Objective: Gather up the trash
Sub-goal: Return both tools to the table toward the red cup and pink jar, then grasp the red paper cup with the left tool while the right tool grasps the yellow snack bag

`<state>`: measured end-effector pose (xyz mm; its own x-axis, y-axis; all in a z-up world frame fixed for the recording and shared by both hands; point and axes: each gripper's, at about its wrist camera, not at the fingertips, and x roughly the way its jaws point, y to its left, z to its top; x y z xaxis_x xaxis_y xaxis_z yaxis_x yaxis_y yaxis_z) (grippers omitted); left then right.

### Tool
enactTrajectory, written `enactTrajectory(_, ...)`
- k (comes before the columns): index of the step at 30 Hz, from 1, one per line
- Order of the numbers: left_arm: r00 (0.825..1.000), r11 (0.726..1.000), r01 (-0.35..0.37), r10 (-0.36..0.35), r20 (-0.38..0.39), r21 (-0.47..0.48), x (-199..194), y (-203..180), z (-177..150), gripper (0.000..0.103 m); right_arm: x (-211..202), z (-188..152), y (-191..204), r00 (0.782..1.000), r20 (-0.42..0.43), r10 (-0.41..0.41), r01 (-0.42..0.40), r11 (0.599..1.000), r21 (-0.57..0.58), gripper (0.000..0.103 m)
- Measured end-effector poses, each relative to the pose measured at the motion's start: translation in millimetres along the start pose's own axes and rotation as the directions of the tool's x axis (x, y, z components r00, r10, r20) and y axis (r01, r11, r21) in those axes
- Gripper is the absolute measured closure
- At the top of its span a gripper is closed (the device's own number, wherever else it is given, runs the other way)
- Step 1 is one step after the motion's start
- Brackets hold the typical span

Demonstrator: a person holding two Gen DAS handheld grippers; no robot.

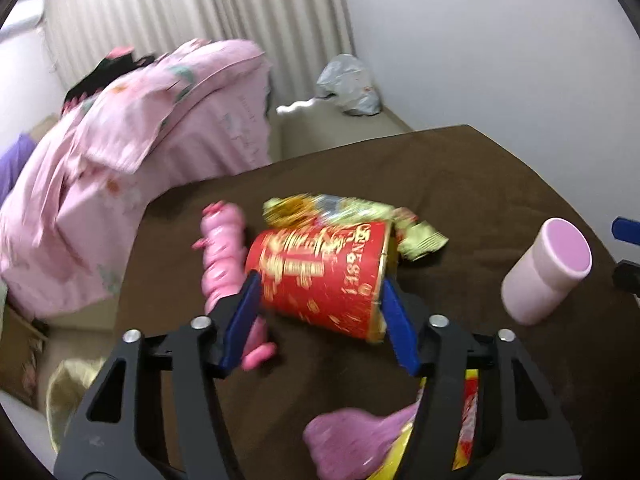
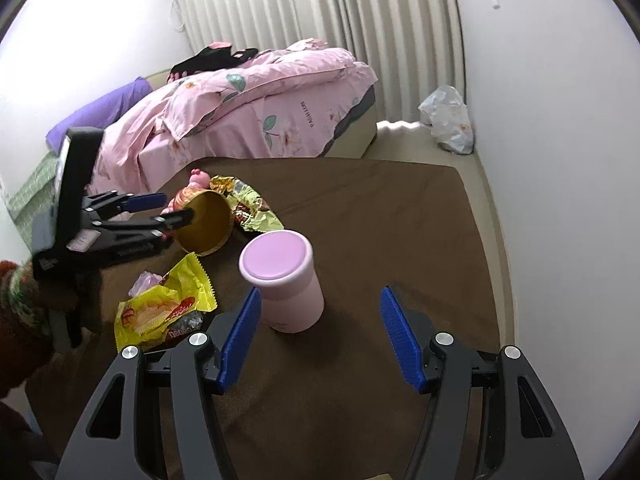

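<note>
- Centrally, left gripper [image 1: 320, 300] clamps red paper cup [image 1: 324, 276] over brown table [image 1: 480, 184]; far half bare.
- Right gripper [image 2: 320, 332] fingers apart, beside pink cup [image 2: 286, 280].
- Red cup's lettering blurred, unreadable.

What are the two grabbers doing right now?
Left gripper: closed on the red cup.
Right gripper: open, holding nothing.

A rumpled pink floral duvet [image 2: 256, 108] covers the bed. A purple pillow [image 2: 100, 114] lies beside it. Pale pleated curtains [image 2: 320, 4] hang behind.
</note>
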<state>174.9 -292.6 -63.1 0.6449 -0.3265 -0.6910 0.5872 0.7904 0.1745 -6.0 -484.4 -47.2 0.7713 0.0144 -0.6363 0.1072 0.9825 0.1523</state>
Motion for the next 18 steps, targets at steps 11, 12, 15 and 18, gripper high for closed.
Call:
enactTrajectory(11,0.994,0.963,0.106,-0.104,0.021,-0.246,-41,90,-45,0.102,28,50,69,0.998,0.014,0.056,-0.053,0.987,-0.15,0.044)
enactTrajectory(12,0.994,0.959,0.113,-0.11,0.029,-0.259,-49,97,-50,0.102,35,56,76,0.998,0.003,0.065,-0.064,0.984,-0.164,0.044)
enactTrajectory(15,0.99,0.948,0.139,-0.135,0.035,-0.286,-61,109,-61,0.102,69,78,95,0.997,-0.061,0.056,-0.066,0.981,-0.182,0.045)
enactTrajectory(18,0.985,0.941,0.174,-0.166,0.052,-0.289,-73,114,-71,0.102,109,101,103,0.987,-0.155,0.028,-0.055,0.983,-0.173,0.045)
